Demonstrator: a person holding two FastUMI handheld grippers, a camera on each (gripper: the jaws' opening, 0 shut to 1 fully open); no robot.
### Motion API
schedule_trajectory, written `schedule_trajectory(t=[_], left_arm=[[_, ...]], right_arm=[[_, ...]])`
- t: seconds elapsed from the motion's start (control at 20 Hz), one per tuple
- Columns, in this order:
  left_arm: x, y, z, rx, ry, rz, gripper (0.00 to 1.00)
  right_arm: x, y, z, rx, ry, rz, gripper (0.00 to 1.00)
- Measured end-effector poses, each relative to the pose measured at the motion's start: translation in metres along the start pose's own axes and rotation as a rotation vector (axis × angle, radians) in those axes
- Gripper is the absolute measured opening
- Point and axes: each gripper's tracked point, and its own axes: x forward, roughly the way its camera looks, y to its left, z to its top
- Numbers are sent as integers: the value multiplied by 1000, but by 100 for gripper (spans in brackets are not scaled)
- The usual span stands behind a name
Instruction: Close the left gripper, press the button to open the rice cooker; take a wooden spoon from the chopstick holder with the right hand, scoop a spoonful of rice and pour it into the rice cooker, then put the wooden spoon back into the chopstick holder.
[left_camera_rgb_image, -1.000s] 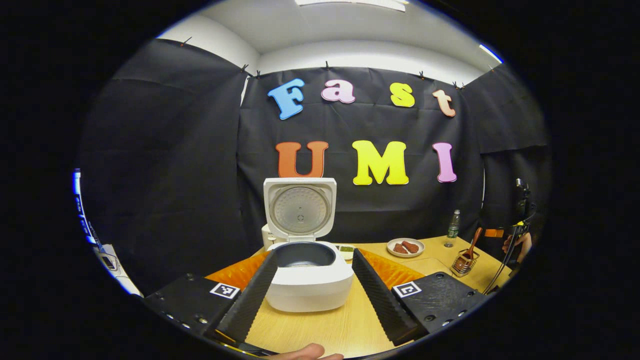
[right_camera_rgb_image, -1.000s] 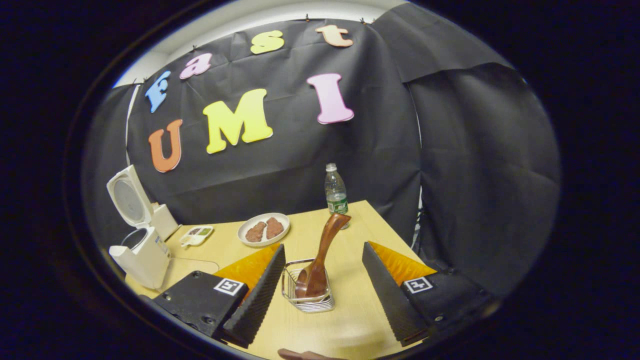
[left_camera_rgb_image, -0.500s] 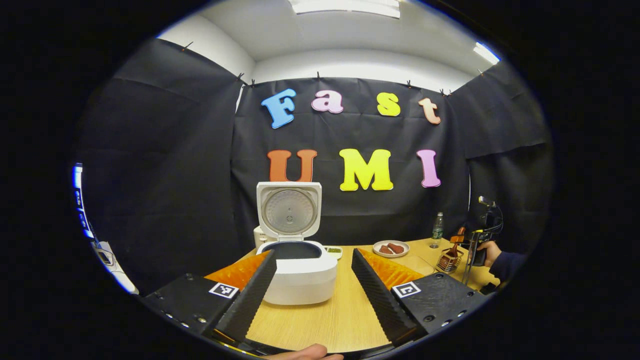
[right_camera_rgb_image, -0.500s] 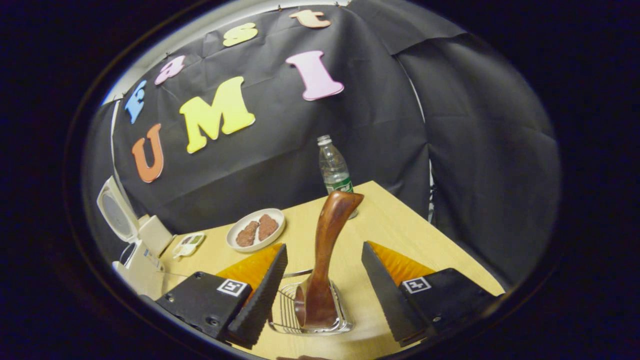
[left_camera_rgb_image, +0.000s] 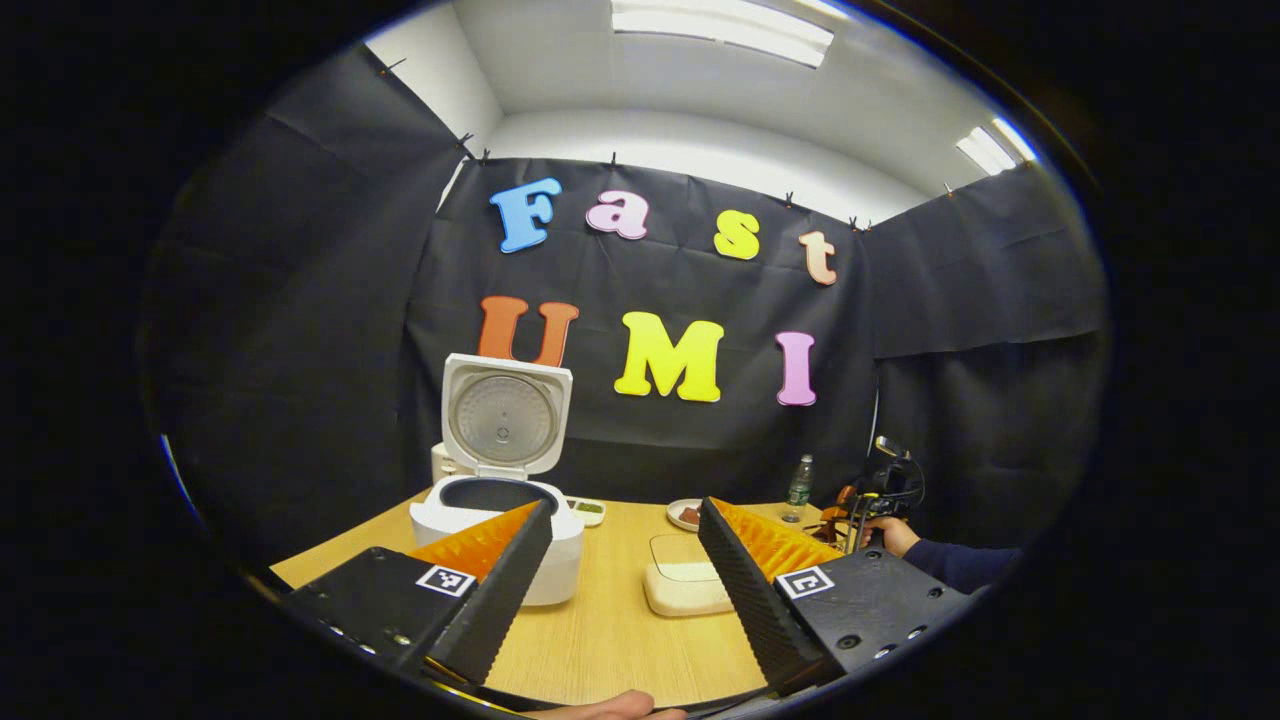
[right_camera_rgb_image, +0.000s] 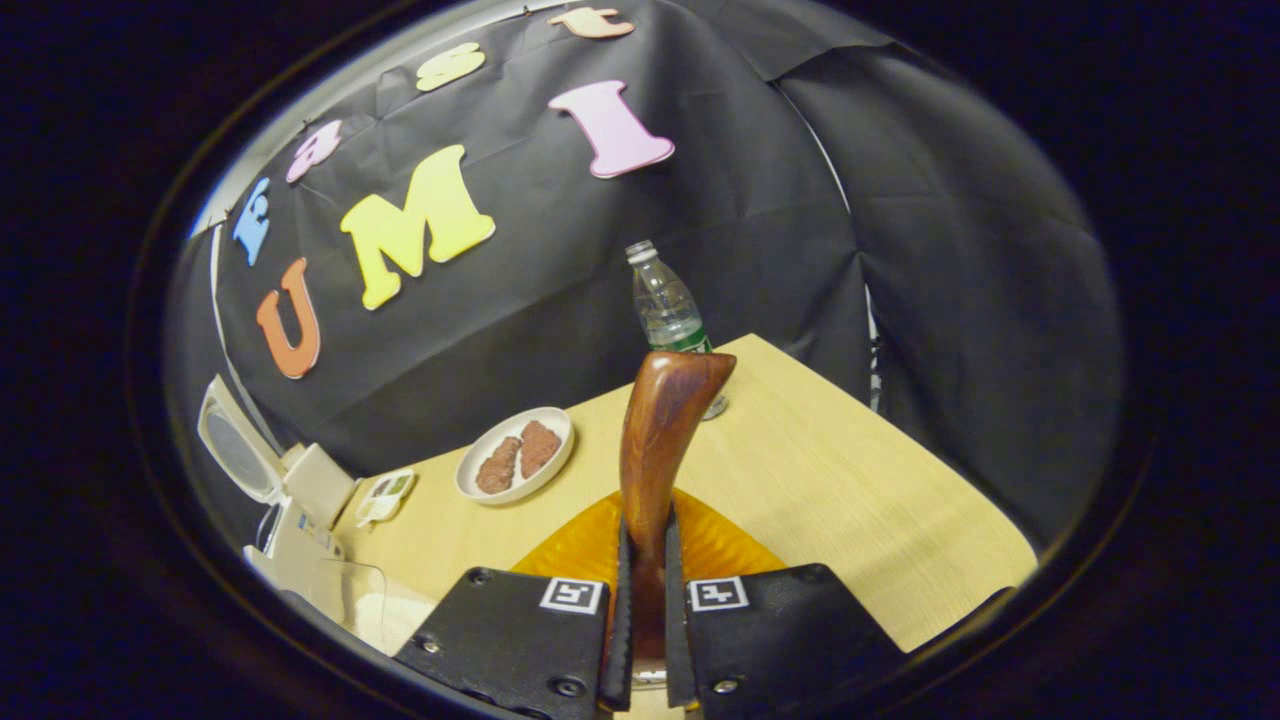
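Right gripper view: the wooden spoon (right_camera_rgb_image: 660, 440) is clamped by its handle between the right gripper (right_camera_rgb_image: 645, 600) fingers, above the table (right_camera_rgb_image: 850, 500). The left gripper (left_camera_rgb_image: 620, 590) is held with jaws wide apart, and the rice cooker (left_camera_rgb_image: 500, 520) is seen open beyond its left finger.

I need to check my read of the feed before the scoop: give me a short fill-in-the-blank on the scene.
1. The rice cooker has its lid ____.
2. The right gripper is shut on the ____ spoon's handle.
3. The left gripper has its jaws ____.
4. The white plate holds two ____ pieces of food.

Missing words: open; wooden; open; brown
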Motion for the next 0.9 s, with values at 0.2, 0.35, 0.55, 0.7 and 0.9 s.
schedule_trajectory(t=[0.2, 0.35, 0.55, 0.7, 0.9], left_arm=[[-3, 10, -10, 34, 17, 42, 94], [-10, 12, -10, 31, 13, 33, 94], [-17, 25, -9, 31, 3, 51, 94], [-24, 30, -9, 30, -3, 60, 94], [-37, 39, -14, 19, -4, 100, 94]], right_arm=[[-46, 19, 42, -62, -119, 2, 18], [-73, 27, 57, -105, -162, -22, 18], [-103, 52, 74, -109, -199, -11, 18], [-115, 74, 84, -124, -257, 3, 18], [-122, 100, 81, -89, -320, 29, 18]])
